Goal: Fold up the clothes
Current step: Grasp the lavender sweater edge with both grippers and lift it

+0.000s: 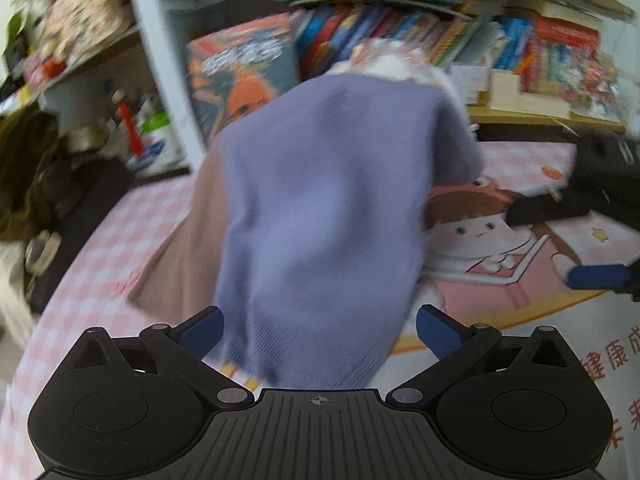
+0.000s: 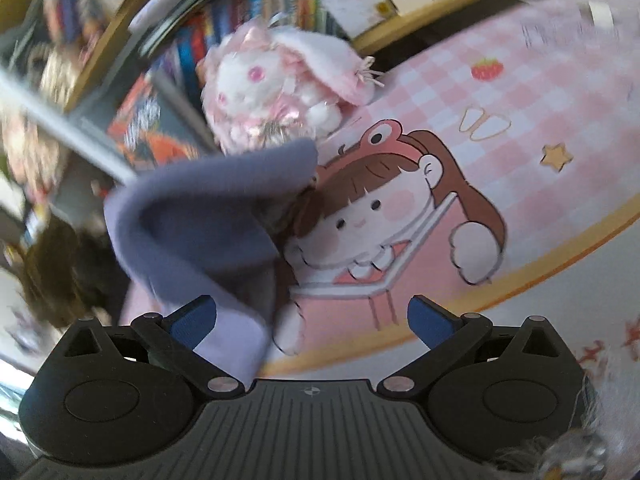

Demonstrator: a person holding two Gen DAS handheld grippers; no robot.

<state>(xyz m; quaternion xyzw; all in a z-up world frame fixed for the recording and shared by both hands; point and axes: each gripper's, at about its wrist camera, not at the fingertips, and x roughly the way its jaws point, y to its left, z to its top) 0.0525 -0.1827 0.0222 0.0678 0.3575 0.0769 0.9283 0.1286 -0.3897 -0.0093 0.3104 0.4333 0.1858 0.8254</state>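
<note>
My left gripper (image 1: 319,334): jaws spread wide, gripping nothing; purple knit garment (image 1: 320,200) draped between them, running to 12 o'clock. My right gripper (image 2: 312,322): jaws wide, empty; the garment (image 2: 200,224) bunched at 10 o'clock, over the pink checked cloth (image 2: 540,92). Plush rabbit (image 2: 276,88) at 12 o'clock, bookshelf (image 1: 400,36) behind.

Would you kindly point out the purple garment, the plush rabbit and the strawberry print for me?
purple garment (image 1: 320,200), left wrist view, middle of its draped knit panel.
plush rabbit (image 2: 256,80), right wrist view, on its white face.
strawberry print (image 2: 487,69), right wrist view, centre of the red berry.
</note>
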